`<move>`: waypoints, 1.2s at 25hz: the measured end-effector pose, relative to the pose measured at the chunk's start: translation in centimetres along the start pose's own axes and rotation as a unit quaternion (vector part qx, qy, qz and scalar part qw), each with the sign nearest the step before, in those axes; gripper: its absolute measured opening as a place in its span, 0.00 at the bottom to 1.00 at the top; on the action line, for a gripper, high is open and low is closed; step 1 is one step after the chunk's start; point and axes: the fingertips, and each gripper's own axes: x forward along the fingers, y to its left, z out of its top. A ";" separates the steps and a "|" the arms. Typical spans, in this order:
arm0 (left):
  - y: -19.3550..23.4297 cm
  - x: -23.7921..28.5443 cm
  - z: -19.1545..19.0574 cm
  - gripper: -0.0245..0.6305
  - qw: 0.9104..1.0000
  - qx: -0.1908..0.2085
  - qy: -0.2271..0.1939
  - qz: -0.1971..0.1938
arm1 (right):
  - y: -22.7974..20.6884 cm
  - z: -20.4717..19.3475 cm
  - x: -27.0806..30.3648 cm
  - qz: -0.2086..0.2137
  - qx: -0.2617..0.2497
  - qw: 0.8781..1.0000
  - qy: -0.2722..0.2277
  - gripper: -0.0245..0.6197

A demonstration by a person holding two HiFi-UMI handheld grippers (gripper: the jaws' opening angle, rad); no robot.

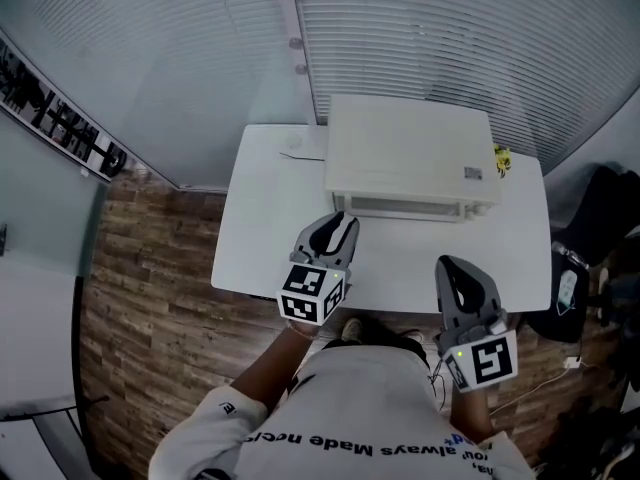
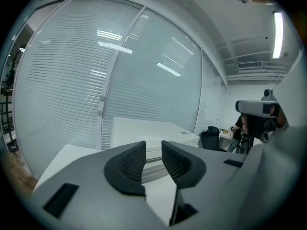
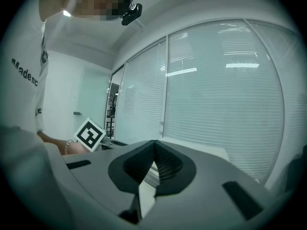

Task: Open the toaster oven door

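Left gripper (image 2: 153, 150) fingers apart; right gripper (image 3: 154, 145) fingers together; head view shows toaster oven (image 1: 410, 153) whole.

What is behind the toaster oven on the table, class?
Window blinds hang behind the toaster oven, and a small yellow thing shows at its far right corner. The table directly behind it is hidden by the oven itself.

The person's white T-shirt (image 1: 380, 433) carries dark print. In the head view "always Made" reads clearly, with the words either side cut off or blurred, and the right gripper view shows "Madenc" on it. A small grey label (image 1: 473, 173) sits on top of the white box-shaped toaster oven (image 1: 400, 148) — too small to read.
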 end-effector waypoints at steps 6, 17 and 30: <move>2.8 3.5 -2.9 0.22 0.998 -0.021 0.044 0.030 | 0.2 0.1 -0.2 0.001 0.001 1.000 -0.005 0.05; 5.3 7.1 -5.7 0.22 0.994 -0.059 0.078 0.050 | 0.6 0.4 -0.3 0.000 -0.003 1.000 -0.005 0.05; 4.7 6.2 -6.7 0.22 0.991 -0.093 0.088 0.031 | 1.1 0.3 0.3 0.020 -0.004 1.000 -0.003 0.05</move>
